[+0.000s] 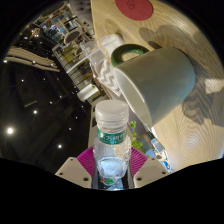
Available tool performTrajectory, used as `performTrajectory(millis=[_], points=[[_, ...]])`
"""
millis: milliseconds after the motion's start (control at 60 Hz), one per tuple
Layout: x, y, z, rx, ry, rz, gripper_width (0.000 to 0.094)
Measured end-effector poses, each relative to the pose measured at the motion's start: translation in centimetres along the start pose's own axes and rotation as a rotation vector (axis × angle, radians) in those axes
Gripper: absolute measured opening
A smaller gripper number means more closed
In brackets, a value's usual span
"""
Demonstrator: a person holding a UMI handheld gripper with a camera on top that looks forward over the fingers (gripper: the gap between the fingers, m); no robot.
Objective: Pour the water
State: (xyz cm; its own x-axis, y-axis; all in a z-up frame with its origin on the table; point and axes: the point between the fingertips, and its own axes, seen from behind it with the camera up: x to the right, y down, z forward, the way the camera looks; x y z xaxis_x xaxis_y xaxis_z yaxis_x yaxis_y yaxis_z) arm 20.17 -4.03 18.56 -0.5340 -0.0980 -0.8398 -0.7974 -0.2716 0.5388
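- To the left we see a dark floor (pixel 35 110) with bright spots of light, and farther off some cluttered furniture (pixel 65 35) that we cannot make out clearly.
- In the middle our tongs (pixel 112 168) pinch a clear plastic bottle (pixel 112 135) with a green label; both pink pads (pixel 88 160) press on its sides, and its neck points away from us toward the mug.
- To the right, just beyond the bottle, a pale green mug (pixel 160 80) lies tilted on the light wooden table (pixel 195 120).
- Farther back on the table we see a red round mat (pixel 135 8).
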Motion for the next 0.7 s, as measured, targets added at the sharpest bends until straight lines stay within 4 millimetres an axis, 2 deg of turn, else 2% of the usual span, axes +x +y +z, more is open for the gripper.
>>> performTrajectory(millis=[17, 33, 83, 100, 117, 133, 167, 183, 300, 317, 333, 383, 400, 450, 467, 483, 533, 550, 567, 633, 650, 700], points=[[0.1, -0.3, -0.1, -0.008, 0.003, 0.000, 0.0413], [0.1, -0.1, 1.2, -0.009, 0.015, -0.009, 0.0417], [0.3, 0.2, 1.1, -0.019, 0.056, -0.068, 0.0416], [0.3, 0.1, -0.6, -0.030, 0.064, -0.093, 0.0415], [0.6, 0.3, -0.3, -0.035, 0.076, -0.122, 0.0414], [0.9, 0.7, 0.9, -0.035, 0.097, -0.164, 0.0417], [0.7, 0.9, 0.6, -0.040, 0.130, -0.249, 0.0416], [0.4, 0.9, -0.8, -0.049, 0.141, -0.293, 0.0416], [-2.5, 0.0, -1.4, -0.044, 0.244, -0.713, 0.0417], [-2.8, 0.2, -2.7, -0.040, 0.248, -0.773, 0.0418], [-3.0, -0.5, -0.4, -0.029, 0.266, -0.839, 0.0418], [-4.9, -1.7, -0.5, 0.000, 0.295, -1.022, 0.0419], [-6.0, -2.0, -2.1, 0.008, 0.305, -1.081, 0.0420], [-7.5, -3.7, -2.6, 0.046, 0.339, -1.240, 0.0420], [-8.8, -4.1, -4.4, 0.060, 0.349, -1.287, 0.0421], [-8.2, -5.2, -3.3, 0.078, 0.365, -1.336, 0.0422], [-9.3, -7.3, -3.9, 0.117, 0.404, -1.470, 0.0421], [-9.4, -8.1, -4.2, 0.129, 0.421, -1.511, 0.0421], [-10.0, -8.6, -5.4, 0.140, 0.444, -1.551, 0.0421], [-9.9, -13.2, -6.8, 0.194, 0.535, -1.697, 0.0420], [-10.2, -14.1, -7.7, 0.200, 0.554, -1.729, 0.0420], [-9.2, -17.0, -8.4, 0.217, 0.613, -1.814, 0.0420]])
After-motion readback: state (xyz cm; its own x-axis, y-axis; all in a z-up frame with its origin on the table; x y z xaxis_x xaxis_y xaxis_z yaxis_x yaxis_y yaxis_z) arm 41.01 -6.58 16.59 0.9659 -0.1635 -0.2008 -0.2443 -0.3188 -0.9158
